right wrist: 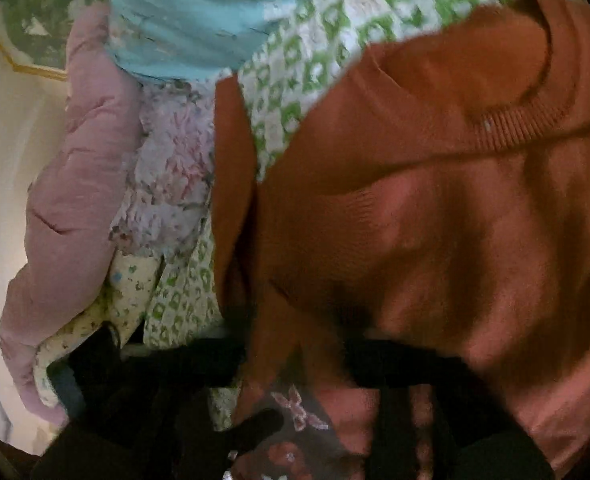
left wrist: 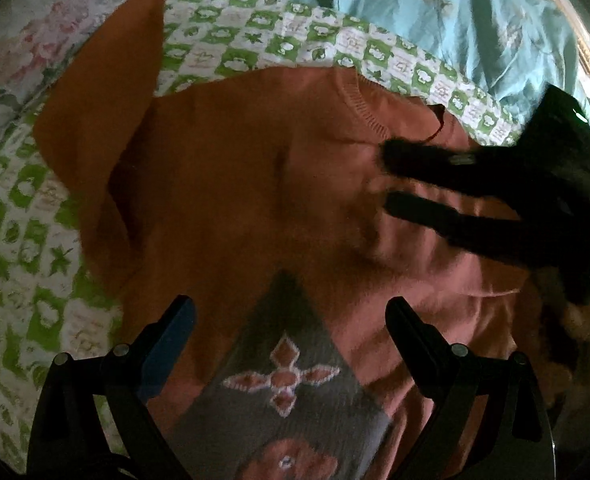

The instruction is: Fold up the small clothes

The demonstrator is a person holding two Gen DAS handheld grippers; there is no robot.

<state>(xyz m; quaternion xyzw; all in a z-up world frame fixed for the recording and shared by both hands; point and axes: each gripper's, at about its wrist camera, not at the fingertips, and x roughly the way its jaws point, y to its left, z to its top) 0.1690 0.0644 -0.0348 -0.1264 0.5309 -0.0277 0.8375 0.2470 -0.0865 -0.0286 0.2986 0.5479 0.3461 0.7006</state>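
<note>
Green-checked bedspread (left wrist: 23,280) seen spread over bed, teal quilt (left wrist: 435,4) bunched beyond. Orange sweater (left wrist: 255,184) laid flat on bedspread, one sleeve (left wrist: 95,112) flung outward. Left tongs (left wrist: 291,316) held released over grey patterned panel (left wrist: 283,380). Right tongs (left wrist: 385,182) parted, tips pressed near ribbed collar (left wrist: 369,110).
</note>
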